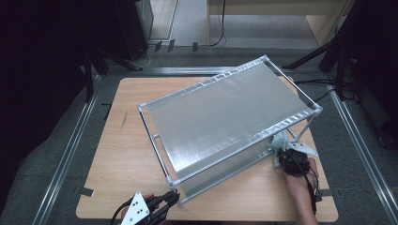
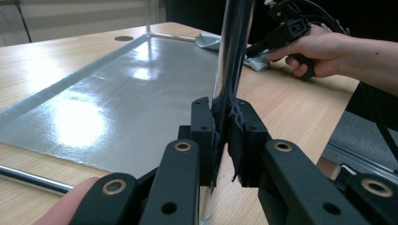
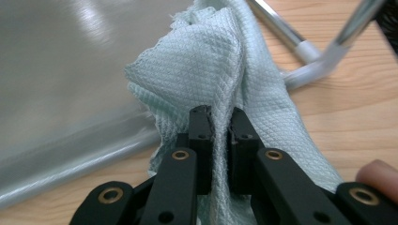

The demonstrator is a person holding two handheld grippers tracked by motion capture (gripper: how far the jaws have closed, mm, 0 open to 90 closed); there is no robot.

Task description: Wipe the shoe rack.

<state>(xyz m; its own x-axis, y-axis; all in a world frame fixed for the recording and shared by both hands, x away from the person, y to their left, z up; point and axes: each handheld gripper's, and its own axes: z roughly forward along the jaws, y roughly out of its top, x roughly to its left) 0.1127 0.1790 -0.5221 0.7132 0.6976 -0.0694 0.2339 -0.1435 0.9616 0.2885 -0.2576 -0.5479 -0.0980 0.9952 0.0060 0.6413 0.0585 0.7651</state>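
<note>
Right now your left gripper (image 1: 174, 197), at the bottom edge of the high view left of centre, has its jaws clamped on a chrome upright post (image 2: 231, 61) at the near corner of the shelf rack (image 1: 225, 117); in the left gripper view that post rises from between the black pads straight up through the middle of the frame. Your right gripper (image 1: 280, 154) sits at the lower right of the high view, beside the rack's right-hand near corner, and its jaws are closed on a pale green cleaning cloth (image 3: 220, 61). In the right gripper view the waffle-textured cloth bunches up from between the pads and fills the centre of the frame, lying against the rack's lower translucent shelf panel (image 3: 65, 70) at the left, with a chrome rod and its white plastic joint (image 3: 309, 49) at the upper right. The rack stands tilted across the wooden table (image 1: 126, 154), occupying the middle of the high view, its top panel running from centre left up to the upper right. In the left gripper view your right hand (image 2: 314, 49) shows at the upper right, holding its gripper with the cloth on the tabletop just beside the lower shelf.
</note>
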